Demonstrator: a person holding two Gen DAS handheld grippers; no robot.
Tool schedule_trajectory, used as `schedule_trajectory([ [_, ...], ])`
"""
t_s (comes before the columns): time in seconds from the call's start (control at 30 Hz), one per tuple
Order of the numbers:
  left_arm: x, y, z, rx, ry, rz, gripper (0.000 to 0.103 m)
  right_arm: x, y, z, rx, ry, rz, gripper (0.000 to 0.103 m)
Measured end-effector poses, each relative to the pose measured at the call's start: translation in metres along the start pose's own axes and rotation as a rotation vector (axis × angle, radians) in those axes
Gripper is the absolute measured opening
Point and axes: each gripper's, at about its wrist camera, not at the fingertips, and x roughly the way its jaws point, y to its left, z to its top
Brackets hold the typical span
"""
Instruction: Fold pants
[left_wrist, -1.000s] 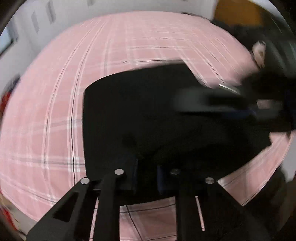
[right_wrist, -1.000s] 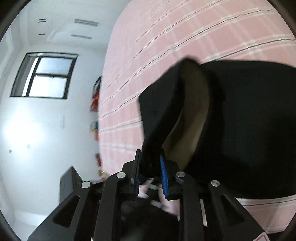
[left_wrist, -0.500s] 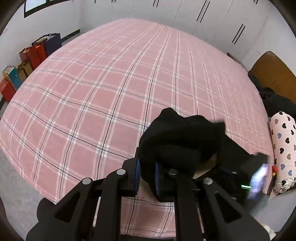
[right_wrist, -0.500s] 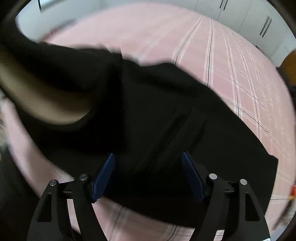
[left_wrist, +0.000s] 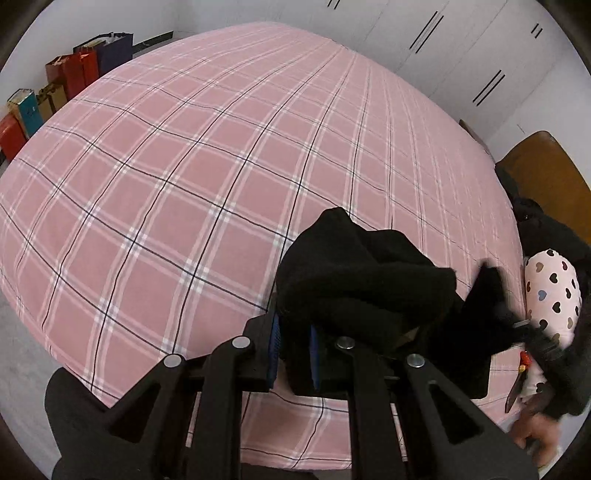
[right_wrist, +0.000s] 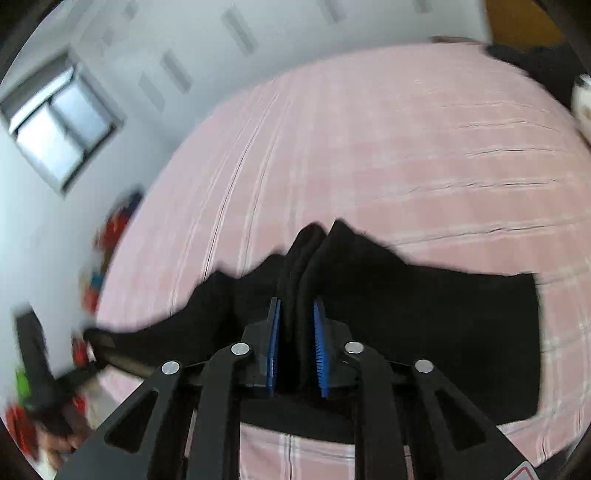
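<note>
The left hand-held gripper has its blue ribbed pads nearly together, pinching a thick bunched fold of the black pants; the cloth is soft, matte and slightly fuzzy, mounded just ahead of the fingertips and trailing off to the right of them. The right hand-held gripper likewise has its blue pads drawn close on a narrow ridge of the same pants, which rises between the pads and spreads flat and dark to the right of them, ending in a straight edge. The garment lies at the near edge of the bed, whose pink sheet carries a plaid of white bands and thin black lines and stretches smooth ahead of both grippers. To the far left of the left gripper stand red and dark paper bags by the wall; to its right lies a white pillow printed with hearts, beside dark clothing. White wardrobe doors stand beyond the bed. The right wrist view is motion-blurred; a window shows to the upper left.
</note>
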Motion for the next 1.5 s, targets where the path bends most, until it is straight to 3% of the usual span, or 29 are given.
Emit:
schedule_trajectory([
  [0.07, 0.0, -0.001, 0.0, 0.002, 0.004, 0.005, 0.013, 0.037, 0.011, -0.015, -0.016, 0.115, -0.069, 0.028],
  [0.1, -0.001, -0.002, -0.001, 0.005, 0.006, 0.006, 0.013, 0.039, 0.009, -0.021, 0.032, 0.121, -0.013, 0.028],
  [0.13, -0.001, -0.002, -0.002, 0.016, 0.008, 0.004, 0.013, 0.034, 0.005, -0.027, 0.11, 0.106, 0.101, 0.028],
  [0.17, -0.001, -0.002, -0.003, 0.028, 0.006, 0.008, 0.013, 0.03, 0.005, -0.033, 0.15, 0.103, 0.148, 0.033],
  [0.2, 0.0, -0.001, -0.004, 0.034, 0.005, 0.013, 0.013, 0.029, 0.001, -0.035, 0.199, 0.119, 0.2, 0.047],
  [0.23, 0.001, -0.001, -0.005, 0.036, 0.007, 0.016, 0.013, 0.031, 0.001, -0.035, 0.234, 0.143, 0.249, 0.055],
  [0.27, 0.003, 0.0, -0.006, 0.035, 0.009, 0.014, 0.013, 0.035, -0.004, -0.036, 0.307, 0.17, 0.352, 0.06],
  [0.37, 0.006, 0.003, -0.01, 0.034, 0.012, 0.011, 0.013, 0.054, -0.01, -0.036, 0.53, 0.21, 0.522, 0.074],
  [0.43, 0.006, 0.005, -0.012, 0.036, 0.016, 0.011, 0.013, 0.073, 0.0, -0.038, 0.642, 0.243, 0.579, 0.075],
  [0.53, 0.007, 0.011, -0.015, 0.027, 0.022, 0.013, 0.014, 0.107, 0.005, -0.05, 0.743, 0.351, 0.547, 0.075],
  [0.6, 0.009, 0.016, -0.017, 0.023, 0.028, 0.021, 0.014, 0.119, 0.013, -0.061, 0.811, 0.382, 0.608, 0.074],
  [0.63, 0.01, 0.017, -0.018, 0.026, 0.029, 0.026, 0.014, 0.124, 0.021, -0.063, 0.813, 0.386, 0.632, 0.071],
  [0.67, 0.012, 0.019, -0.02, 0.035, 0.028, 0.035, 0.014, 0.126, 0.031, -0.061, 0.789, 0.385, 0.648, 0.051],
  [0.7, 0.013, 0.019, -0.021, 0.043, 0.026, 0.048, 0.014, 0.125, 0.04, -0.056, 0.749, 0.382, 0.644, 0.023],
  [0.73, 0.015, 0.019, -0.022, 0.051, 0.025, 0.07, 0.013, 0.121, 0.05, -0.047, 0.689, 0.379, 0.612, 0.018],
  [0.83, 0.007, 0.019, -0.02, 0.038, 0.022, 0.071, 0.013, 0.073, 0.08, 0.01, 0.398, 0.284, 0.537, 0.016],
  [0.9, -0.015, 0.001, -0.016, 0.075, -0.014, 0.018, 0.013, 0.02, 0.087, 0.047, 0.245, 0.193, 0.523, 0.015],
  [0.97, -0.038, -0.034, -0.018, 0.157, -0.046, -0.056, 0.019, -0.044, 0.08, 0.082, 0.067, 0.086, 0.449, 0.015],
  [1.0, -0.048, -0.06, -0.024, 0.222, -0.059, -0.108, 0.026, -0.072, 0.07, 0.094, -0.016, 0.054, 0.39, 0.015],
  [1.03, -0.054, -0.08, -0.029, 0.271, -0.066, -0.136, 0.04, -0.084, 0.061, 0.098, -0.066, 0.047, 0.339, 0.017],
  [1.07, -0.058, -0.098, -0.036, 0.31, -0.076, -0.151, 0.05, -0.097, 0.042, 0.1, -0.123, 0.036, 0.219, 0.028],
  [1.1, -0.059, -0.115, -0.043, 0.345, -0.079, -0.158, 0.072, -0.103, 0.024, 0.098, -0.122, 0.008, 0.106, 0.056],
  [1.13, -0.059, -0.127, -0.05, 0.369, -0.085, -0.163, 0.077, -0.108, -0.002, 0.091, -0.075, -0.028, -0.025, 0.068],
  [1.17, -0.061, -0.133, -0.055, 0.384, -0.094, -0.171, 0.078, -0.11, -0.032, 0.08, 0.0, -0.036, -0.115, 0.07],
  [1.2, -0.061, -0.138, -0.06, 0.398, -0.088, -0.179, 0.081, -0.112, -0.055, 0.066, 0.063, -0.026, -0.136, 0.07],
  [1.23, -0.061, -0.14, -0.062, 0.403, -0.077, -0.173, 0.087, -0.113, -0.072, 0.051, 0.125, -0.03, -0.118, 0.07],
  [1.33, -0.06, -0.127, -0.062, 0.382, -0.062, -0.109, 0.088, -0.11, -0.106, -0.006, 0.306, -0.064, 0.011, 0.07],
  [1.4, -0.057, -0.109, -0.059, 0.341, -0.041, -0.038, 0.088, -0.086, -0.114, -0.036, 0.377, -0.023, 0.078, 0.07],
  [1.5, -0.058, -0.083, -0.054, 0.279, -0.029, 0.042, 0.088, -0.048, -0.107, -0.057, 0.399, 0.052, 0.102, 0.07],
])
